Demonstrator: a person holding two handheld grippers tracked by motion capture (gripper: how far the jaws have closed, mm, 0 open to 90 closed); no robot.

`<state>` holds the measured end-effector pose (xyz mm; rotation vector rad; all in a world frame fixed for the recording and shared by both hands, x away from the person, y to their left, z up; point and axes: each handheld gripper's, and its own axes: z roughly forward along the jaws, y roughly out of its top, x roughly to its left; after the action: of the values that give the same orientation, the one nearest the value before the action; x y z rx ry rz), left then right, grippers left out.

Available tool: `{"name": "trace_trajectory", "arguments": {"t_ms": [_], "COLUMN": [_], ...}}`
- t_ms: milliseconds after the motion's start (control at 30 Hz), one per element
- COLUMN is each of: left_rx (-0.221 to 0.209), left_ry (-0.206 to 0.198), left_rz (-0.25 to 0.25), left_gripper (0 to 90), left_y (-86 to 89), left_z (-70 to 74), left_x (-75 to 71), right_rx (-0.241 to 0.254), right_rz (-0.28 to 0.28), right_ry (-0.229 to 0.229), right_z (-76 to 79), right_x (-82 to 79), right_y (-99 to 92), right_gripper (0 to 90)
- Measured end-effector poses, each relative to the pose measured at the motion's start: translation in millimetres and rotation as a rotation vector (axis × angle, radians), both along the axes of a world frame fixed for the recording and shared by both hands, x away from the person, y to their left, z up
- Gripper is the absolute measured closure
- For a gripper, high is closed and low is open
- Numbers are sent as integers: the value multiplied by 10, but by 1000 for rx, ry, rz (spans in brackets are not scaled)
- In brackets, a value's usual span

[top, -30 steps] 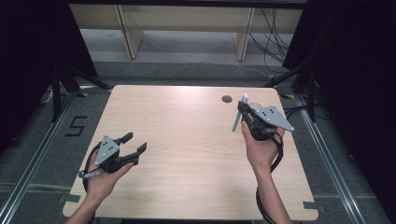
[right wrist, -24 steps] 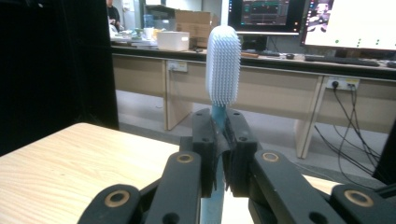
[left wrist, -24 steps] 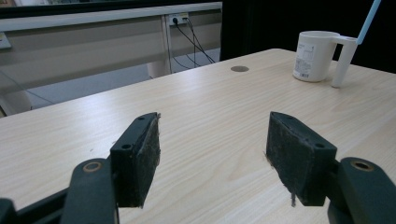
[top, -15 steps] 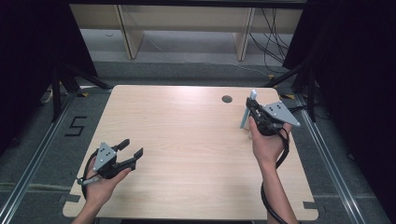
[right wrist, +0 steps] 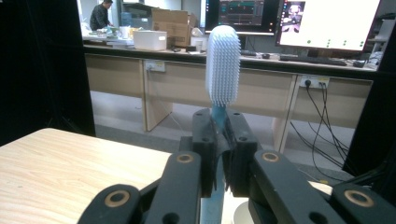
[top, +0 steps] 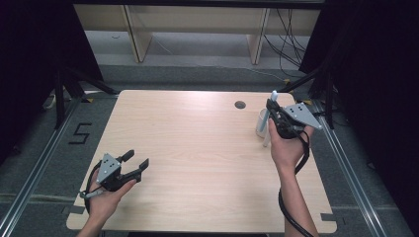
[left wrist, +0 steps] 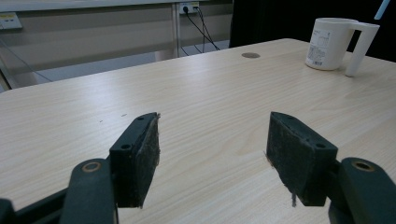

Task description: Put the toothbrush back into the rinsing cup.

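Note:
My right gripper (top: 271,106) is shut on the blue handle of a toothbrush (top: 274,94) and holds it upright over the table's right rear. In the right gripper view the white bristle head (right wrist: 223,65) stands above the jaws of my right gripper (right wrist: 222,140). A white mug (top: 260,124) stands on the table just below and left of that gripper, with its handle (left wrist: 362,46) turned toward the front. My left gripper (top: 137,159) is open and holds nothing, low over the front left of the table. Its pads (left wrist: 144,158) stand wide apart.
The light wooden table (top: 197,148) has a round cable hole (top: 240,104) near its far edge. Beyond the table stand desk legs and cables on the floor. Black curtains hang on both sides. Metal rails run along the floor on both sides.
My right gripper has carried the toothbrush to the right and a little farther back, over the mug. My left gripper has sunk slightly toward the front left corner.

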<state>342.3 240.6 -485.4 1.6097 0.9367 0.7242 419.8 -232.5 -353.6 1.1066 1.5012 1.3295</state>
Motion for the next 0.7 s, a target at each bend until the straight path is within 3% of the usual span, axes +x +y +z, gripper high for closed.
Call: {"name": "trace_trajectory", "arguments": {"t_ms": [700], "left_rx": [-3], "left_ry": [12], "left_rz": [2], "left_gripper": [342], "left_y": [17], "left_z": [-34], "left_x": [-8], "right_rx": [-13], "right_rz": [-71], "right_ry": [-6], "right_z": [-5], "right_x": [112], "right_y": [-132], "right_gripper": [851]}}
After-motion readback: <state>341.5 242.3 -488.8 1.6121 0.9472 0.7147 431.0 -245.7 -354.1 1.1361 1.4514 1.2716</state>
